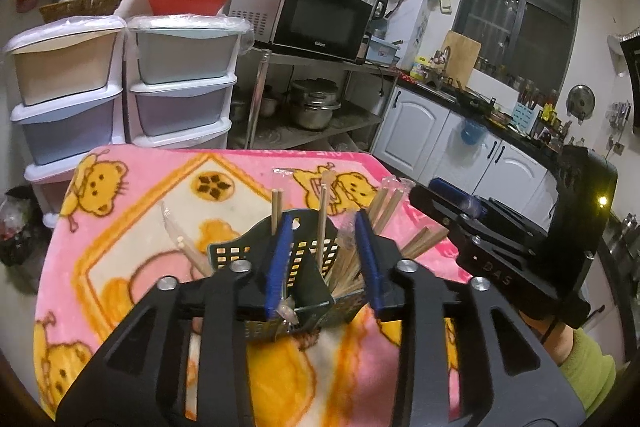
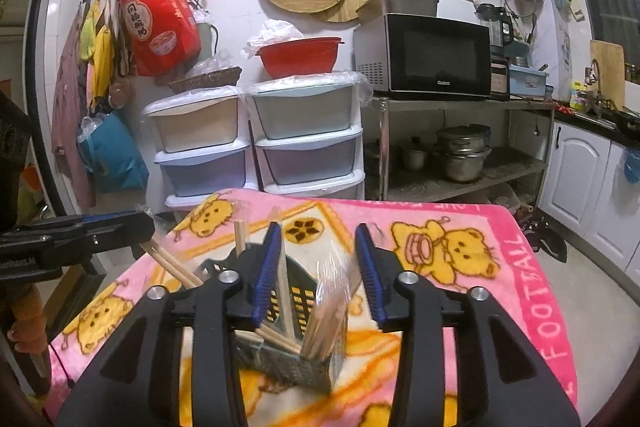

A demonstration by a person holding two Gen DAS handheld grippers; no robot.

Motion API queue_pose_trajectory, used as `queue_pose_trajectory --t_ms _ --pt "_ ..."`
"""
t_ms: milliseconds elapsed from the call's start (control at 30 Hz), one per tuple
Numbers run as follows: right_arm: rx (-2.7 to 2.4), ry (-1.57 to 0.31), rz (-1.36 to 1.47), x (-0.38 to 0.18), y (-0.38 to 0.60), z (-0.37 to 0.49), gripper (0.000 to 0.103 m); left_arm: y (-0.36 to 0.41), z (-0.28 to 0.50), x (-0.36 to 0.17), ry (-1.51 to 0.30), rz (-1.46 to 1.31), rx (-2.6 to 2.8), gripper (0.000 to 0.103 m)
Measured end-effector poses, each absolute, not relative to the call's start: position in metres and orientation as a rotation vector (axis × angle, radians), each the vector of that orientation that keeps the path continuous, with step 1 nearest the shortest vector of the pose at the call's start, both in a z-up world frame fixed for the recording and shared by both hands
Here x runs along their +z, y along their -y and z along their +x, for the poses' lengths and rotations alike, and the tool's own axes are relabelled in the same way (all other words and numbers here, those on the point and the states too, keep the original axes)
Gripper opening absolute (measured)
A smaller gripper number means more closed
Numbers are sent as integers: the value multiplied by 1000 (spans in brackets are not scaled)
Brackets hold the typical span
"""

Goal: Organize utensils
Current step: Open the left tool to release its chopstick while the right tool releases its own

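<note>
Nearly done, judging by layout: almost all chopsticks (image 1: pixel 348 267) already stood in dark perforated holder (image 1: pixel 256 251), near-centre on pink teddy-bear blanket (image 1: pixel 160 187). No loose chopsticks spotted on bare blanket in either view; whether more remained off-frame, cannot tell.

Holder split into compartments by divider. Right compartment: dense bundle of wooden chopsticks, some in clear plastic wrap (image 2: pixel 332 267), fanned toward right. Left compartment: few sticks only, leaning left, plus single upright pair (image 1: pixel 277 211) at far wall. Wrapped piece (image 1: pixel 172 223) poked out at far-left edge. Probably left to do: straighten leaning sticks, maybe even out compartments.

Left gripper (image 1: pixel 324 259) hovered over holder, blue-padded fingers (image 1: pixel 276 267) apart, straddling divider and middle sticks; clamped on nothing. Contact with holder wall unclear.

Right gripper (image 2: pixel 318 267) also above holder, fingers (image 2: pixel 266 271) apart, wrapped bundle between them but not squeezed as far as visible; bundle blurred, so contact uncertain. Right gripper body also seen at right edge of left view, near holder.

Background only, untouched: stacked plastic drawers (image 1: pixel 68 99) at far left, microwave (image 1: pixel 316 19) on metal rack (image 1: pixel 320 99), pots on lower shelf, white cabinets at far right.
</note>
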State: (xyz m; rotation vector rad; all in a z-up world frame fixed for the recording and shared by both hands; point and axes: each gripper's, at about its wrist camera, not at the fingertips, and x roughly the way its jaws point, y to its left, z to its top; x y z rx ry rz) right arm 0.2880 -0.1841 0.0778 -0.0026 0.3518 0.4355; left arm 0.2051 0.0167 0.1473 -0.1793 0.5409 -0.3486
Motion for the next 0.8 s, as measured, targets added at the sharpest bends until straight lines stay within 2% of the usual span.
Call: queue_pose_trajectory --t_ms 367,500,800 --pt "409 -338 17 80 206 258 50 -25 176 155 -493 -189 -340 51" --pt "409 -337 14 79 208 246 54 -25 164 154 -483 -183 -332 65" --pt "411 -361 20 63 208 218 73 -27 144 131 -511 -179 -293 89"
